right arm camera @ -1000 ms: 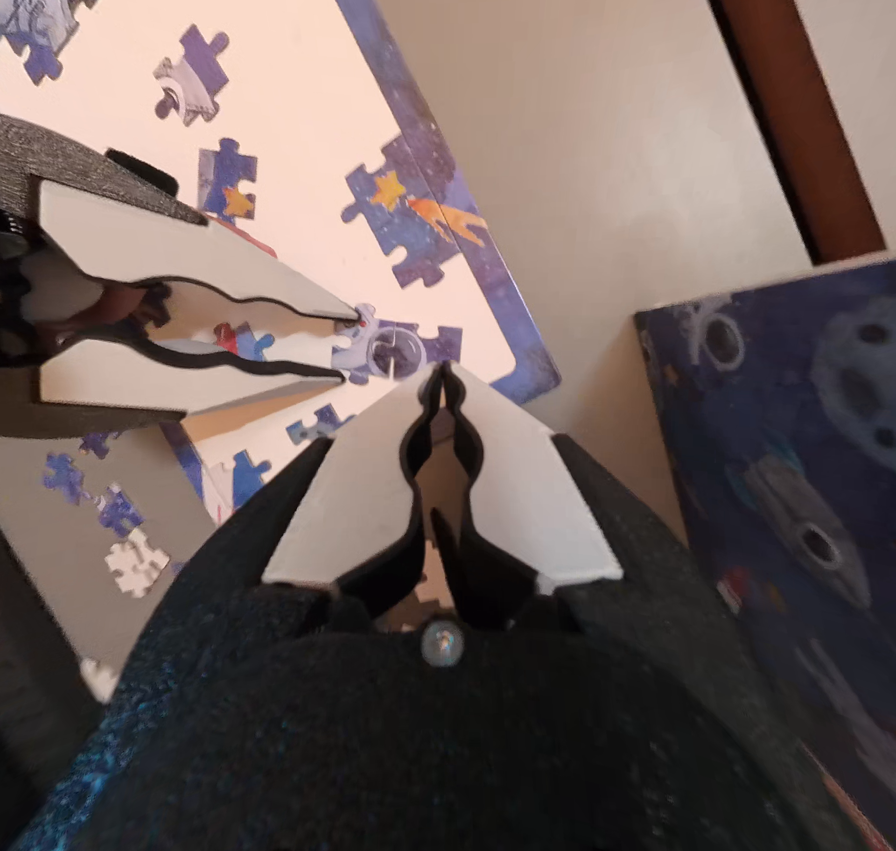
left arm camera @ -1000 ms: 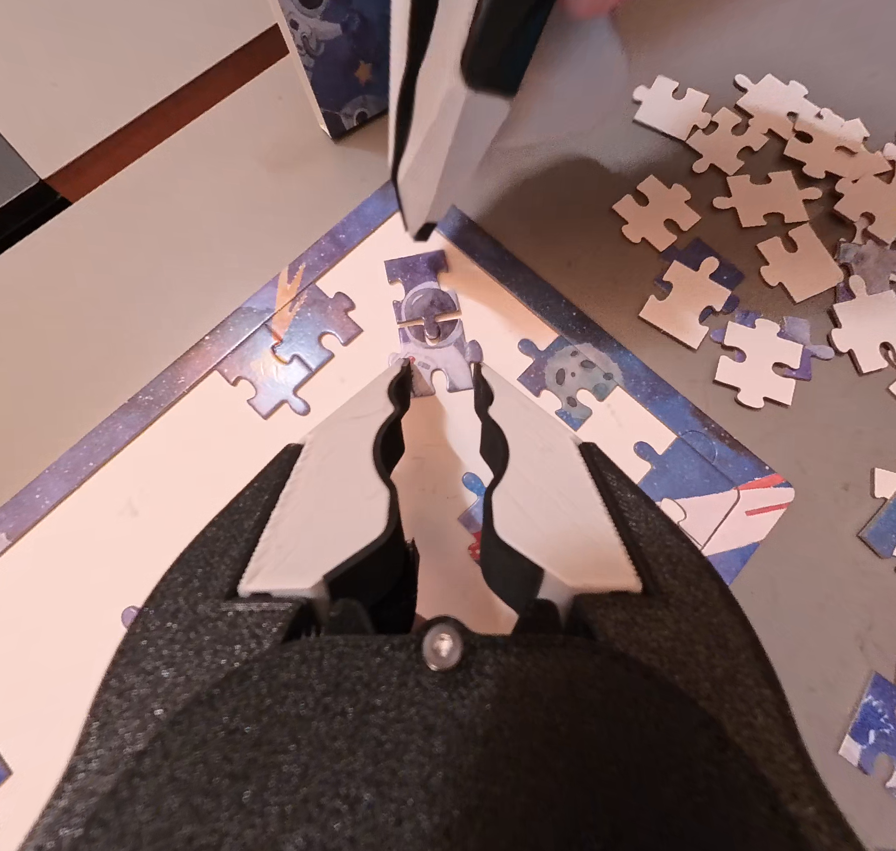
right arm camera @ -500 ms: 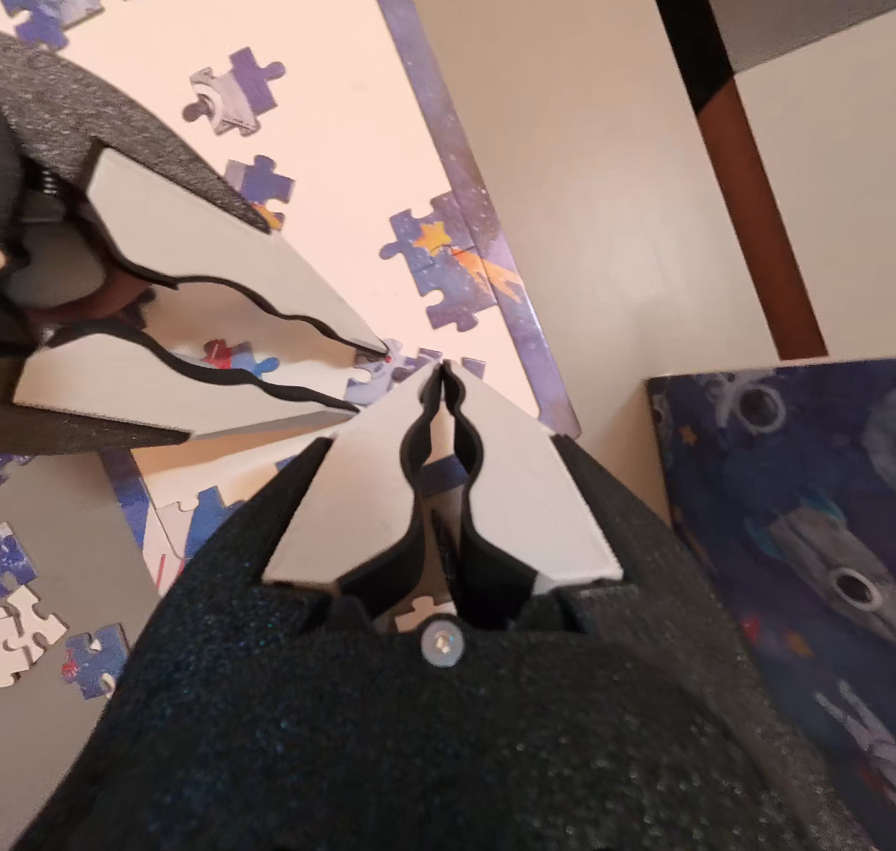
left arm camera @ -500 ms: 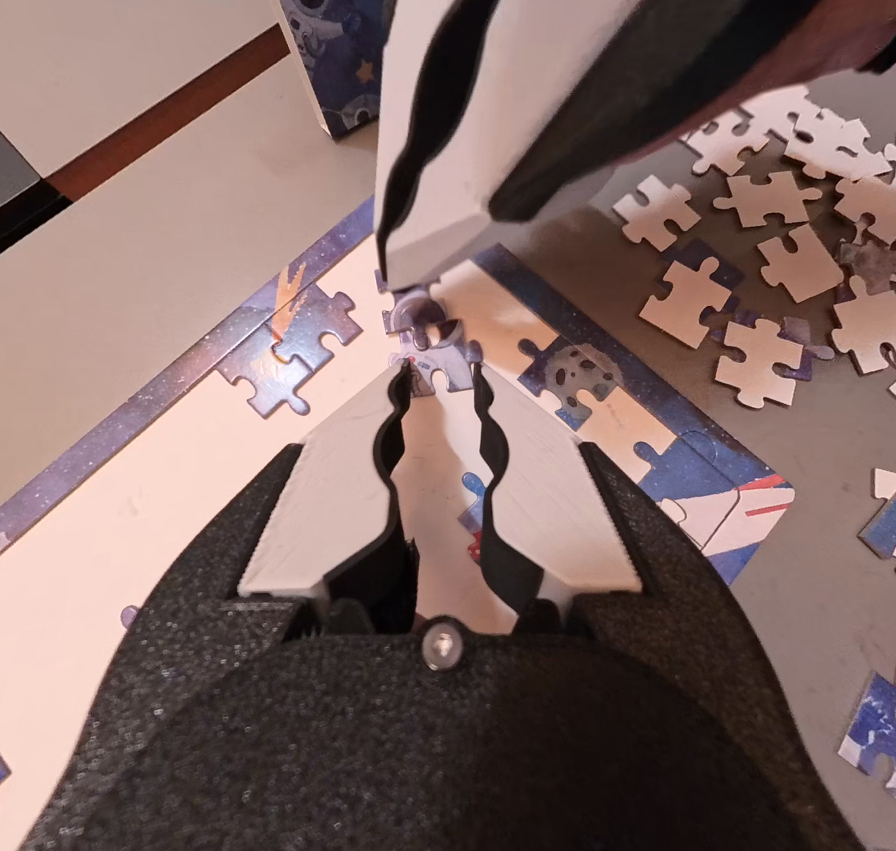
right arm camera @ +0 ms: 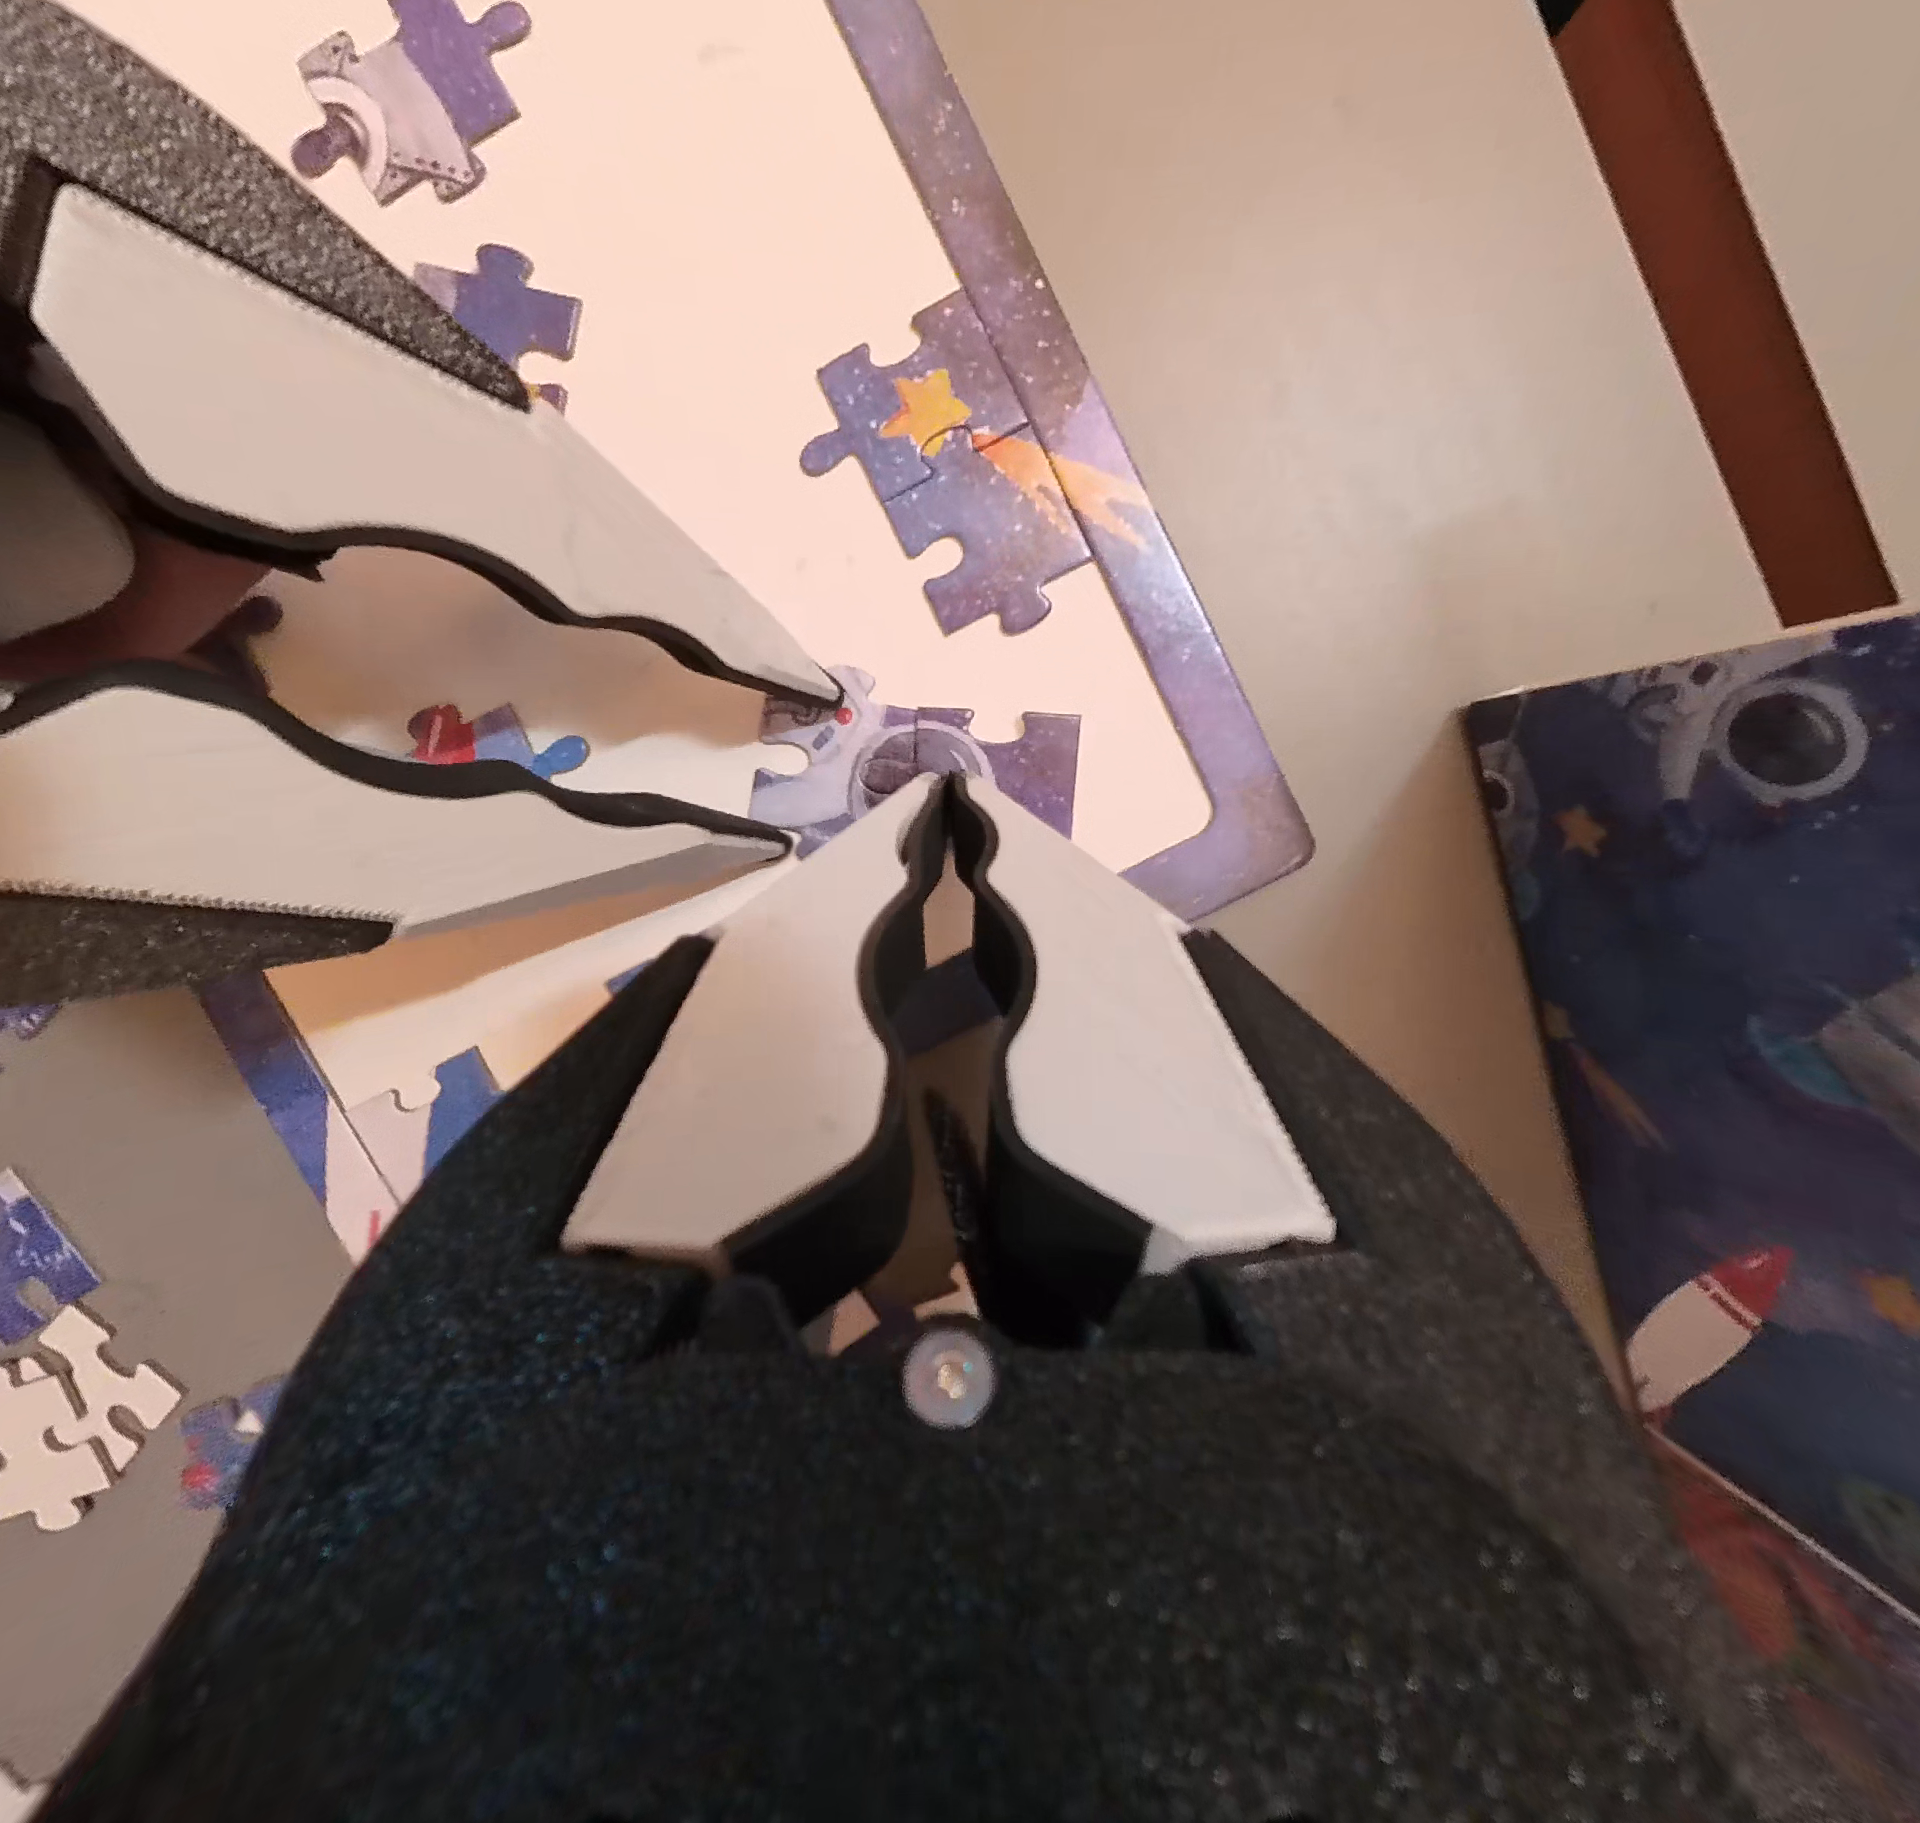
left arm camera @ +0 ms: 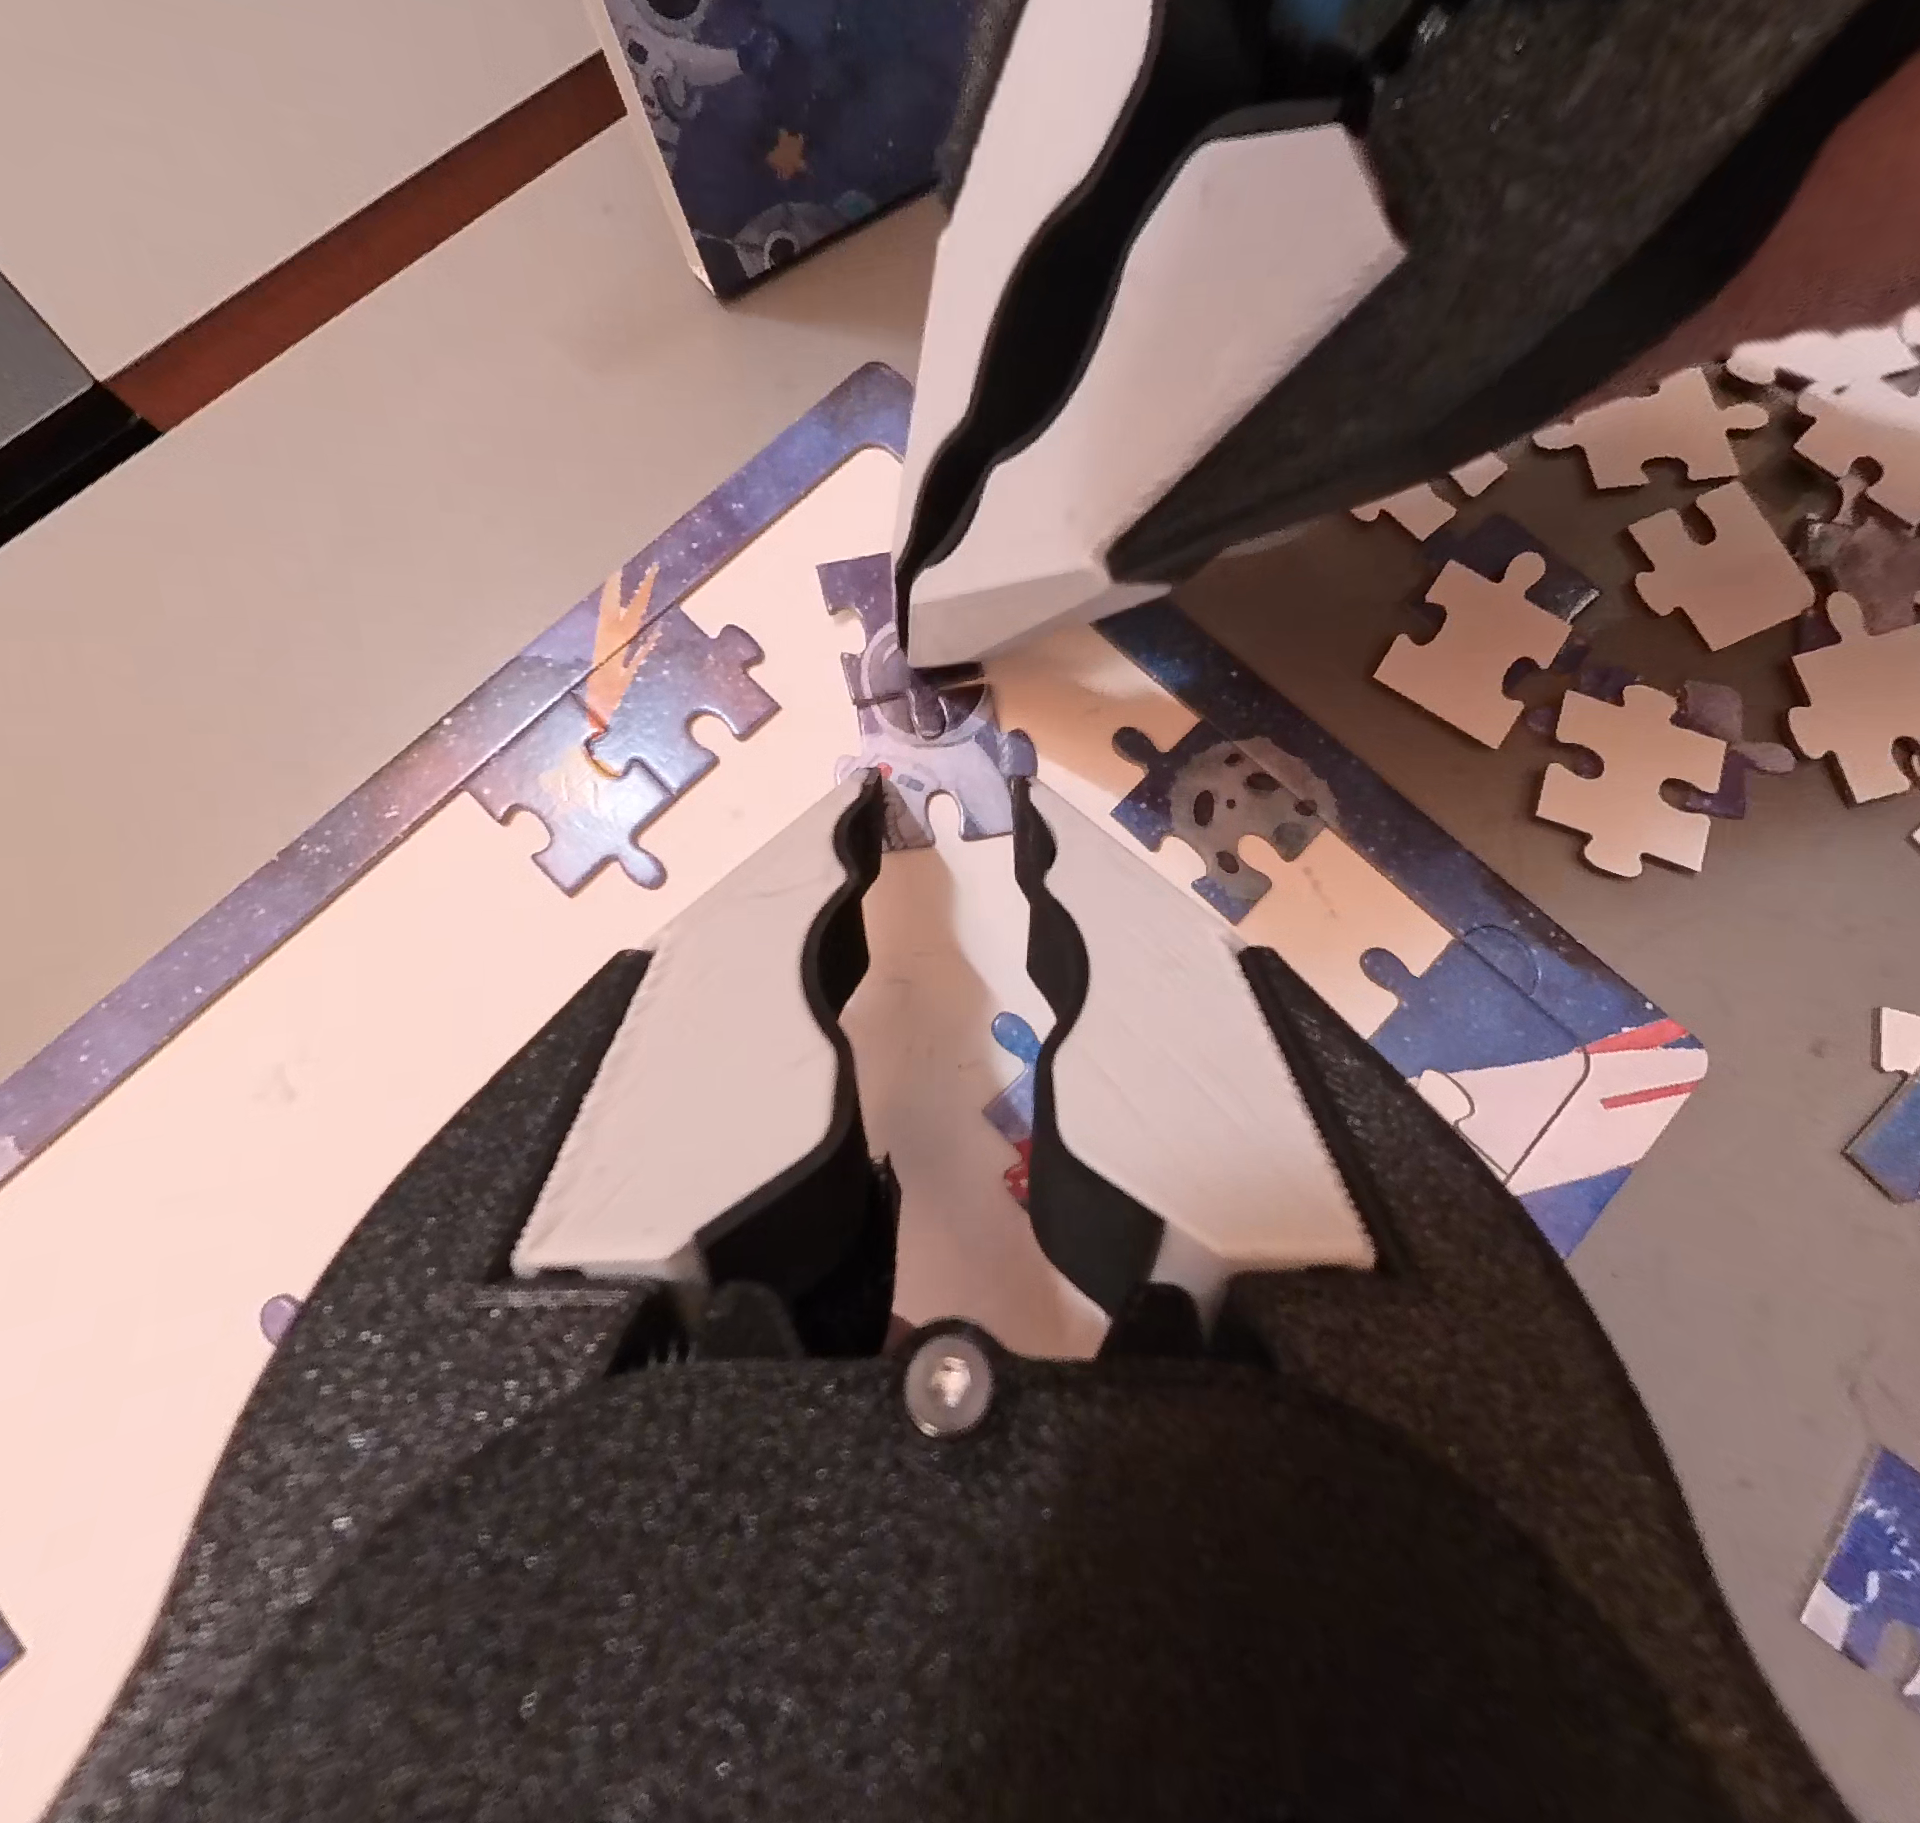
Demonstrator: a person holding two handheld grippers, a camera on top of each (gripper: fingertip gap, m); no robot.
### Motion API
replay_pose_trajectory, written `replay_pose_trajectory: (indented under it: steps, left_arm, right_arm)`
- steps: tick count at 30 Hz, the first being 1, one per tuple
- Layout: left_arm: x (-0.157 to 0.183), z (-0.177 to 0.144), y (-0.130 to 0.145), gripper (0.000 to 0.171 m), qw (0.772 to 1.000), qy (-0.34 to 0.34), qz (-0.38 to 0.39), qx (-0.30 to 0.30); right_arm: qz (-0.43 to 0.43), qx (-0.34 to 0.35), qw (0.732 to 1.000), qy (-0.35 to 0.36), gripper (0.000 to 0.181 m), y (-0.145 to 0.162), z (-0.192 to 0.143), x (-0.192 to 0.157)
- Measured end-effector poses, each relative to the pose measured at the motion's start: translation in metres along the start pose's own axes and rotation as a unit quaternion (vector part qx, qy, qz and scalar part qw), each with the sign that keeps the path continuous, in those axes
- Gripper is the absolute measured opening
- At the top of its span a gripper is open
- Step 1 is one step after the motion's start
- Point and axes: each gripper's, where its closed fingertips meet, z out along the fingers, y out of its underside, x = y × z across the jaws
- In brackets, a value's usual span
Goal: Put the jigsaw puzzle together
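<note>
The puzzle tray [left arm camera: 312, 859] has a blue starry border and a cream inside. Two astronaut pieces [left arm camera: 920, 734] lie joined near its far corner. My left gripper [left arm camera: 943, 797] is open, with its fingertips [left arm camera: 862, 797] straddling the nearer astronaut piece. My right gripper [left arm camera: 914, 630] comes down from above, shut and empty, and its tip touches the seam of the two pieces. In the right wrist view the right gripper [right arm camera: 948, 786] is shut over the astronaut pieces [right arm camera: 1029, 745], and the left gripper [right arm camera: 808, 774] reaches in from the left.
Two comet pieces [left arm camera: 644, 734] sit joined at the tray's border. A moon piece [left arm camera: 1226, 807] and rocket pieces [left arm camera: 1538, 1077] sit by the right border. Several loose pieces [left arm camera: 1621, 776] lie face down on the grey table. The puzzle box [right arm camera: 1714, 942] stands beyond the tray's corner. Both grippers' tips are close together, under 4 cm apart.
My right gripper has come down, still shut, from above the tray's corner onto the astronaut pieces. The farther astronaut piece now sits tight against the nearer one. My left gripper has not moved.
</note>
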Motion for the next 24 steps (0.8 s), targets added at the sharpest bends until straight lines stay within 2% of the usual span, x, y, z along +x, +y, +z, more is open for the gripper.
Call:
replay_pose_trajectory:
  steps: [3, 8, 15, 18, 22, 24]
  left_arm:
    - [0.000, 0.000, 0.000, 0.025, 1.000, -0.002, 0.002, 0.000]
    - [0.000, 0.000, 0.000, 0.025, 1.000, -0.002, 0.001, 0.000]
    - [0.000, 0.000, 0.000, 0.025, 1.000, -0.001, 0.000, 0.000]
    - [0.000, 0.000, 0.000, 0.025, 1.000, 0.000, -0.001, 0.001]
    - [0.000, 0.000, 0.000, 0.025, 1.000, 0.000, -0.002, 0.001]
    - [0.000, 0.000, 0.000, 0.025, 1.000, 0.001, -0.003, 0.001]
  right_arm:
    - [0.012, -0.003, 1.000, 0.000, 0.000, 0.001, -0.001, 0.000]
    - [0.036, 0.036, 0.999, -0.011, 0.000, -0.012, -0.005, 0.000]
    - [0.039, 0.011, 0.999, -0.010, 0.000, -0.003, 0.001, 0.001]
    - [0.059, 0.046, 0.997, -0.018, 0.000, -0.012, -0.007, 0.003]
    - [0.035, 0.013, 0.999, -0.024, 0.000, 0.002, 0.001, -0.005]
    - [0.030, 0.022, 0.999, -0.014, 0.000, 0.001, 0.001, -0.004]
